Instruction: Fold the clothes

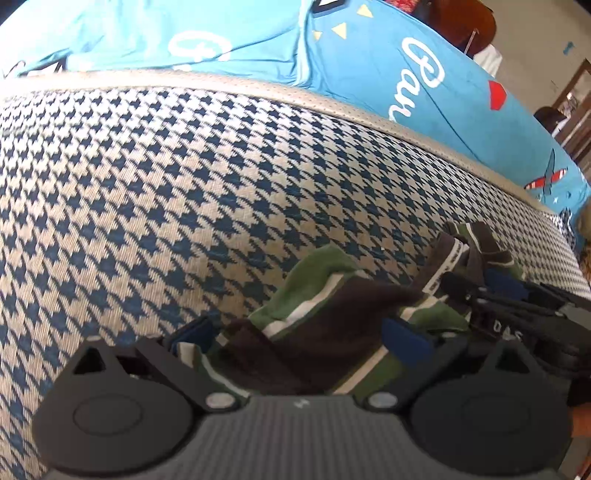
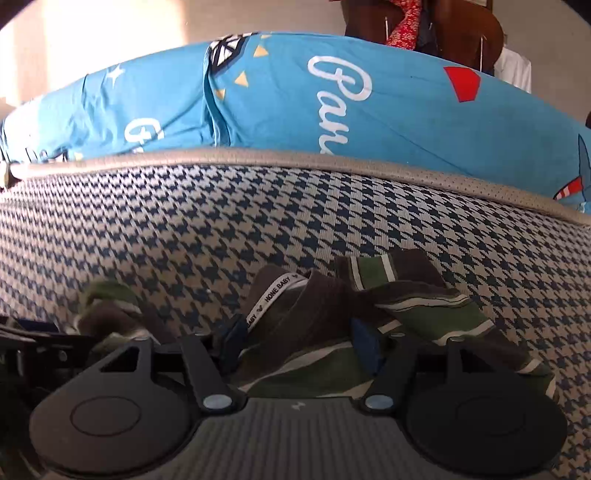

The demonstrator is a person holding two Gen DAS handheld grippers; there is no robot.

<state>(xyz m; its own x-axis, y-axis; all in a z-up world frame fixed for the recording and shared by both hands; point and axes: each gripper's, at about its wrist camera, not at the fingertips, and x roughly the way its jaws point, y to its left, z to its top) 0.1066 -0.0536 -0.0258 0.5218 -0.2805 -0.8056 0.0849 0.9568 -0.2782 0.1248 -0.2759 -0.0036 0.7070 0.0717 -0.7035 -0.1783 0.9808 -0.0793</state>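
A small green, brown and white striped garment (image 1: 314, 332) lies crumpled on a blue-and-beige houndstooth surface (image 1: 166, 184). My left gripper (image 1: 299, 338) stands wide over its near end. The cloth is bunched between the blue pads (image 1: 406, 339), and I see no firm pinch. In the right wrist view the same garment (image 2: 321, 314), with a white label strip, fills the gap of my right gripper (image 2: 299, 345). Its blue pads (image 2: 234, 341) press into the brown folds from both sides. The right gripper (image 1: 491, 291) also shows at the right of the left wrist view, on the garment's far end.
A beige piped edge (image 2: 295, 157) bounds the houndstooth surface (image 2: 184, 229). Behind it lies bright blue printed bedding (image 2: 295, 103) (image 1: 369, 66). Dark wooden furniture (image 2: 443, 29) stands further back. Part of the left gripper's black body (image 2: 26, 343) shows at the left edge.
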